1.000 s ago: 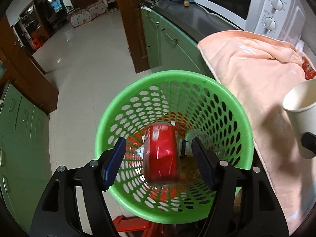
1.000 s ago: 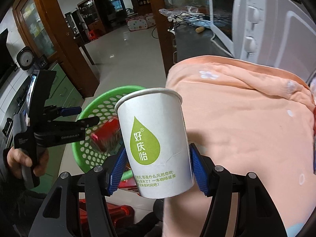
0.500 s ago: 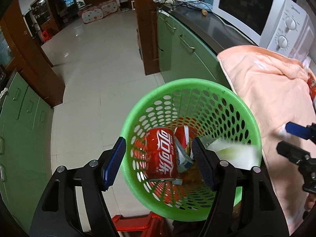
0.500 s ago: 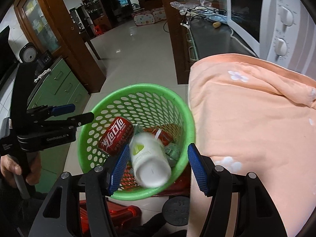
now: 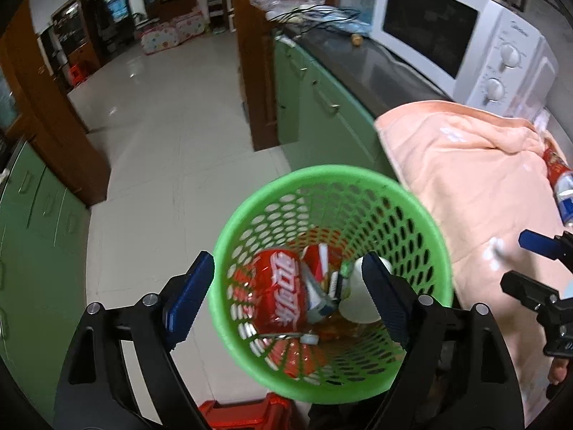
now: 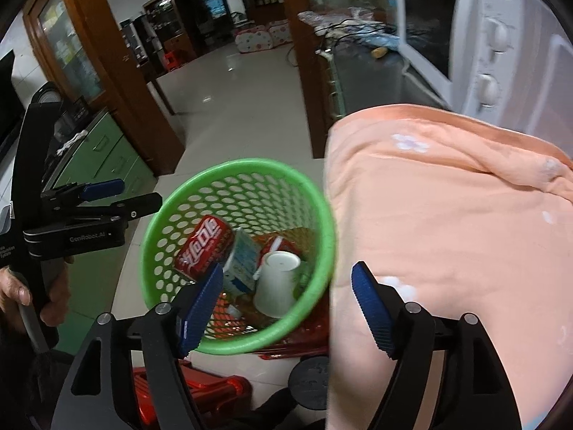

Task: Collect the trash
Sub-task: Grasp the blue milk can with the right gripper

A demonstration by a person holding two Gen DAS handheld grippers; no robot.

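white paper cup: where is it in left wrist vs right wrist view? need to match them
Left wrist: paper cup lies low and right of centre, in the green basket, partly hidden behind the near blue pad.
Right wrist: paper cup sits just below centre, tipped on its side in the green basket, open end up-picture.
Shared landmark: the red cola can, left of the cup in both views.
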